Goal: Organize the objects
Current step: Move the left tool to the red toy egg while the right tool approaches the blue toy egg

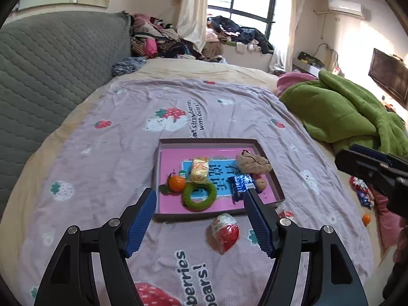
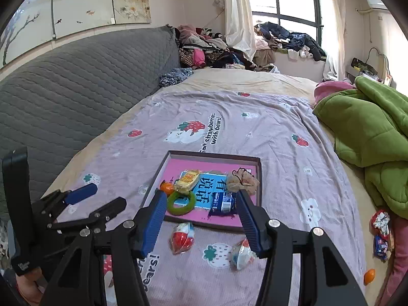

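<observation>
Several items, among them an orange (image 1: 177,183), a green ring (image 1: 199,195) and a blue packet (image 1: 241,185), already lay in the pink tray (image 1: 163,168) on the bed; a red-and-white wrapped egg (image 1: 225,232) lay just outside its near wall, and further wrapped pieces remained on the bedsheet (image 1: 122,153). Left gripper (image 1: 200,219) and right gripper (image 2: 201,221) both stood wide open above the bed, holding nothing, touching nothing.

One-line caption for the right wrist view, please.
Open right gripper above a shallow box holding a green ring, orange and snacks; two wrapped treats lie on the bedspread.
</observation>
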Demonstrator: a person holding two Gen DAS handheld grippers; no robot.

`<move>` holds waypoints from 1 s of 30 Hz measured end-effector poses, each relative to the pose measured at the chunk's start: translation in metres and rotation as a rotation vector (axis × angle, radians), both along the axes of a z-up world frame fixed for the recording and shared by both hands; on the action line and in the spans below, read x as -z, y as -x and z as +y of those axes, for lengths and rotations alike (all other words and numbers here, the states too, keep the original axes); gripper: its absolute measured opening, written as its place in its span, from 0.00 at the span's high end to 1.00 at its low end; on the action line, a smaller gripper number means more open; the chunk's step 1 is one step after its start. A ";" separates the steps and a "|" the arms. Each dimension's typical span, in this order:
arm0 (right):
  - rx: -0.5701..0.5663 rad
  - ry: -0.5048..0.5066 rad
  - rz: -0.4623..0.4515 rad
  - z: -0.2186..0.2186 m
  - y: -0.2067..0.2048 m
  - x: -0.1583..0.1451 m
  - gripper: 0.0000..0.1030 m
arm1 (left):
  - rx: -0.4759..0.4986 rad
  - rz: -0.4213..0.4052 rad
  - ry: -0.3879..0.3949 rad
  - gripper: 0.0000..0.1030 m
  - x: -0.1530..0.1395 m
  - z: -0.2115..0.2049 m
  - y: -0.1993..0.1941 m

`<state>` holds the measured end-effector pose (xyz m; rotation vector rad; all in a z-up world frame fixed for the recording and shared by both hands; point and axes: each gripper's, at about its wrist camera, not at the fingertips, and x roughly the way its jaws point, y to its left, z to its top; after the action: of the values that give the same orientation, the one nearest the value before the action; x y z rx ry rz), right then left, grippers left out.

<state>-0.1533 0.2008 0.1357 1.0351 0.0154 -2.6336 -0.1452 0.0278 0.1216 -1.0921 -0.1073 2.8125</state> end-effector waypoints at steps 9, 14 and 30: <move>-0.020 0.019 0.020 0.007 -0.031 -0.004 0.45 | -0.011 0.021 0.028 0.29 -0.019 0.004 -0.026; -0.019 0.019 0.013 0.013 -0.043 0.002 0.44 | 0.008 0.011 0.049 0.29 -0.015 0.013 -0.036; -0.003 -0.018 -0.038 0.031 -0.068 0.049 0.44 | 0.043 -0.061 0.074 0.29 0.017 0.041 -0.055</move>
<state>-0.0852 0.2316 0.0868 1.0896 0.0316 -2.6154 -0.0902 0.0684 0.1045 -1.1816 0.0149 2.7661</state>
